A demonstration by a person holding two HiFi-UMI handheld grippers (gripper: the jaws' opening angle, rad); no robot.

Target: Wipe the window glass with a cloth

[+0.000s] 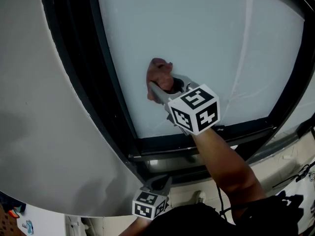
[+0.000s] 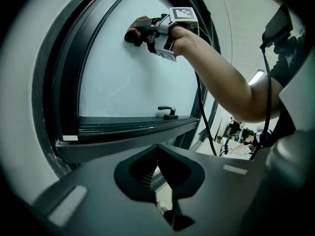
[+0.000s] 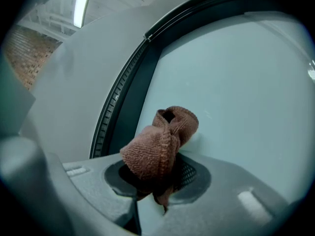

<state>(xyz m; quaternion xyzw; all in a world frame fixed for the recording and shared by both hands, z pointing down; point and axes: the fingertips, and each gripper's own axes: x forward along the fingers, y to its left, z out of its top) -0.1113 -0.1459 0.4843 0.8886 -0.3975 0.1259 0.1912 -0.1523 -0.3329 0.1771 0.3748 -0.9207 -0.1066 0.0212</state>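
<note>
We judge the brown knitted cloth light, soft and compressible, with nothing fragile about it. It is best pinched at its bunched middle, where the right gripper clamps it between closed jaws. In the head view the crumpled wad sits at centre frame, against the pale frosted window glass. The left gripper, at lower centre, has its jaws pressed together and empty.

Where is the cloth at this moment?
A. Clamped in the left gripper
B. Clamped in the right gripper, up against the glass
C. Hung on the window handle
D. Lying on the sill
B: the right gripper view shows the cloth bunched between the jaws of the right gripper, its end against the glass; the left gripper is low, shut and empty.
</note>
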